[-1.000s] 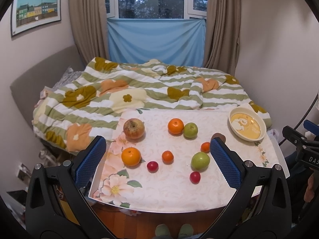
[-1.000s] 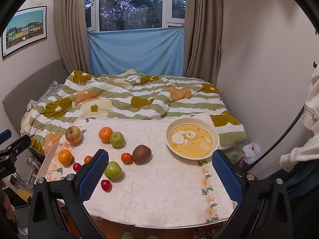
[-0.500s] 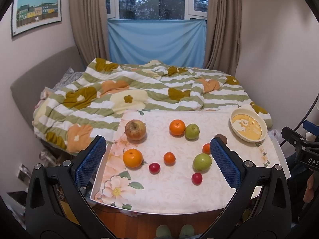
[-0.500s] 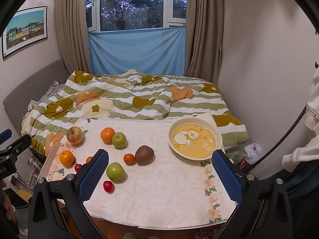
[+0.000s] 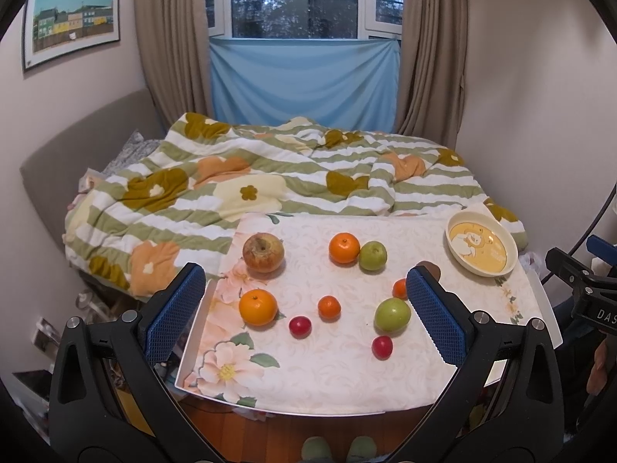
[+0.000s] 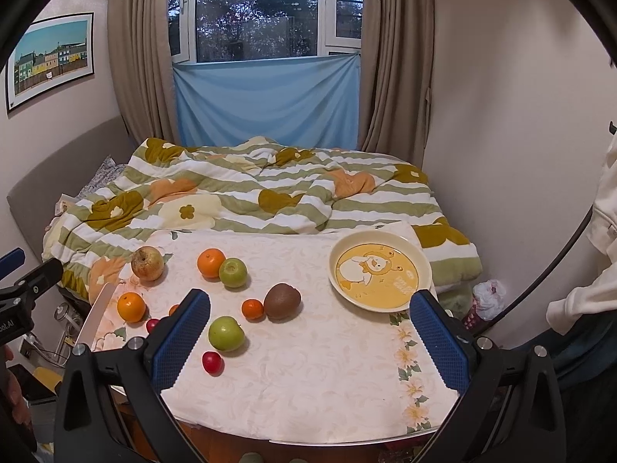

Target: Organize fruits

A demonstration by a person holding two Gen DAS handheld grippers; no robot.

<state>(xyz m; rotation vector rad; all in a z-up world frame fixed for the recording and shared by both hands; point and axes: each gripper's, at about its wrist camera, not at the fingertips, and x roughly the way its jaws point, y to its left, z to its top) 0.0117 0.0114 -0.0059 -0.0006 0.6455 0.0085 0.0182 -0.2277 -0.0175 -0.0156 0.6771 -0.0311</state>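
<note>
1. Looking through the left wrist view: ten loose fruits lie scattered on the white floral tablecloth (image 5: 327, 370), none yet in the cream round dish with a yellow cartoon centre (image 5: 481, 249) at the far right corner. Mottled red-yellow apple (image 5: 263, 252) sits far left; large orange (image 5: 258, 306) nearer, close to the cloth's left edge.
2. Risk, my judgement: round fruit rolls. A nudge to that orange or the small red cherry-like fruit (image 5: 382, 346) could send it off the table. Cause would be a glancing, off-centre close.
3. Left gripper (image 5: 304, 308): blue pads spread wide, holding nothing, touching nothing, hanging above the near edge.
4. Right wrist view: brown kiwi (image 6: 282, 300) touches a small tangerine (image 6: 252, 308); a green apple (image 6: 226, 333) lies just in front. Orange and second green apple (image 6: 233, 272) touch too, so grabbing one may shove its neighbour.
5. Right gripper (image 6: 310, 328): pads spread fully apart, empty, clear of everything. Dish is nearest this side, its rim just beyond the right pad (image 6: 437, 343).
</note>
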